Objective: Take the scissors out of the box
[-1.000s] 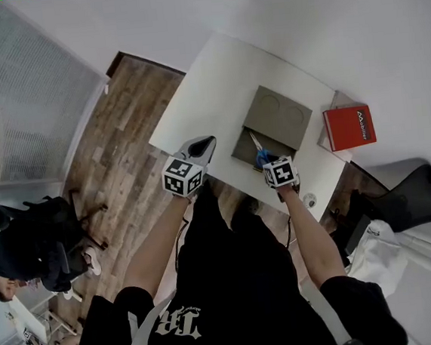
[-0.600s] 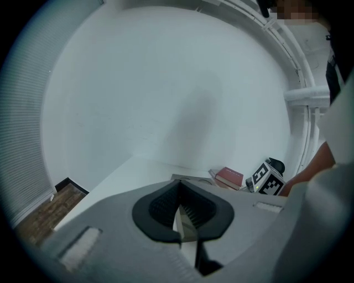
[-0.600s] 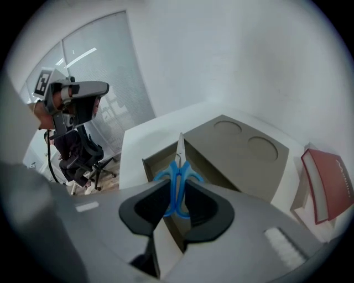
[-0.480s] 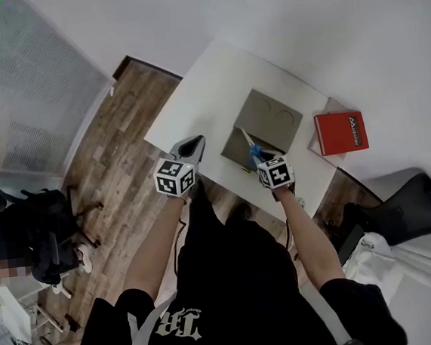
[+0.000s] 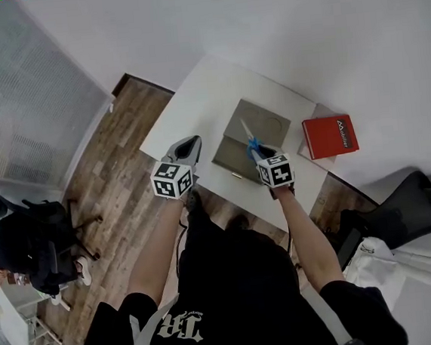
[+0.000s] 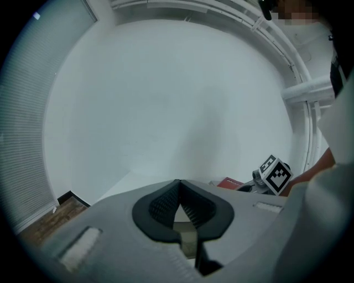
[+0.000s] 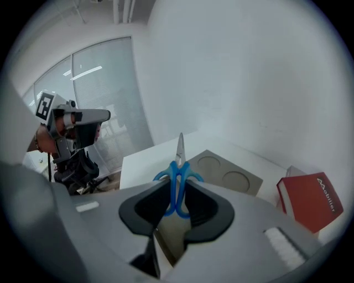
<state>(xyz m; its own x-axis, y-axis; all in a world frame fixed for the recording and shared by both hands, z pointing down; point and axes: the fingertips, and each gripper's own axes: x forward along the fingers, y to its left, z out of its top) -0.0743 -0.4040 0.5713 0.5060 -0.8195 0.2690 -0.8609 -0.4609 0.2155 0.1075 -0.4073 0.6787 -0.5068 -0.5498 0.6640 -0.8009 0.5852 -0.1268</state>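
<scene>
My right gripper (image 7: pixel 177 192) is shut on the blue handles of the scissors (image 7: pixel 178 176), whose closed blades point up and away from it. In the head view the scissors (image 5: pixel 252 146) hang above the open grey-brown cardboard box (image 5: pixel 260 122) on the white table (image 5: pixel 191 113), with the right gripper (image 5: pixel 259 156) just behind them. The box (image 7: pixel 229 176) lies below and beyond the blades, its lid showing two round dents. My left gripper (image 5: pixel 189 145) hovers over the table's near edge, left of the box, with its jaws (image 6: pixel 178 188) closed together on nothing.
A red book (image 5: pixel 330 136) lies on the table right of the box, also seen as the red book (image 7: pixel 310 200) in the right gripper view. Wooden floor (image 5: pixel 115 155) and a dark office chair (image 5: pixel 401 207) flank the table. A seated person (image 5: pixel 26 254) is at the far left.
Both grippers have risen. The right one has carried the scissors up from the box's near end, so they now hang above the box. The left stays shut and empty.
</scene>
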